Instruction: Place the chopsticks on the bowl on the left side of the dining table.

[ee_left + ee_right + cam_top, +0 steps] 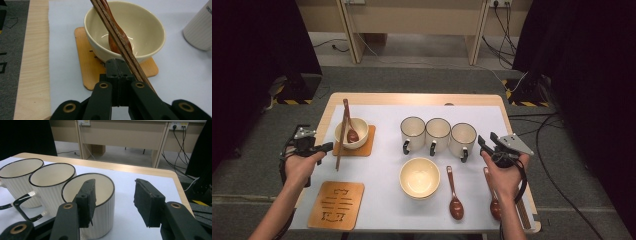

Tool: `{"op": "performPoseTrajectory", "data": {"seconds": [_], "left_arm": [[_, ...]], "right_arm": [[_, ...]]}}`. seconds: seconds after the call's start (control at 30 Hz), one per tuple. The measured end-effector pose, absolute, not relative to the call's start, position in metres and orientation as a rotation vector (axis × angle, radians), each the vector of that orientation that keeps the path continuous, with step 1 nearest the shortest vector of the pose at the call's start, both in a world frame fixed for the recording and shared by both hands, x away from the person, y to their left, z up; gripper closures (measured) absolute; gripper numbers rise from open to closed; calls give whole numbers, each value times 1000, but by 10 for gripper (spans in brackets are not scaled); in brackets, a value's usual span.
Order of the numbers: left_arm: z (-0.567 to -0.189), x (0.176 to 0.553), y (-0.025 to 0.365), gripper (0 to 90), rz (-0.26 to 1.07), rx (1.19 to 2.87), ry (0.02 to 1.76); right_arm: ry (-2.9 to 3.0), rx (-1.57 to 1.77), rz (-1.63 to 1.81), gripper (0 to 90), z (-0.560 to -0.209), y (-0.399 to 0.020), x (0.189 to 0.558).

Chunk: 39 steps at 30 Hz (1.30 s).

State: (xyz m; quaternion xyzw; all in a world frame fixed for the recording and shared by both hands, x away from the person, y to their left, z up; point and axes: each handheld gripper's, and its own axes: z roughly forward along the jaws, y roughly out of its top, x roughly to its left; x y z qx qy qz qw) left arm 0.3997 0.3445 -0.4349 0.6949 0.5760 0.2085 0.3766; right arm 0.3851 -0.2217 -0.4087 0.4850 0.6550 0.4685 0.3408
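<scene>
Just beyond the left gripper [117, 65], whose jaws are closed together with nothing between them, a pair of dark wooden chopsticks [120, 37] leans on the rim of a cream ceramic bowl [147, 27], passing beside the jaws' right. Right gripper [113, 195]: jaws wide, empty, ribbed white mug [102, 220] just behind its left jaw.

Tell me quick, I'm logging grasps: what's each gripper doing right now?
Left gripper: closed with nothing between its jaws; the chopsticks pass beside it.
Right gripper: open, holding nothing, by the nearest mug.
</scene>
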Motion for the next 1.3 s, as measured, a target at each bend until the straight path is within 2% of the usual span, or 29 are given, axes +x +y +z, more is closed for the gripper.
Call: {"op": "performPoseTrajectory", "data": {"seconds": [0.77, 1.3], "left_arm": [[-441, 402, 328, 889, 523, 1863, 1428], [-440, 410, 299, 889, 493, 1910, 1373]], "right_arm": [[1696, 1266, 1218, 521, -408, -224, 384], [1693, 1271, 1217, 522, -407, -225, 384]]}}
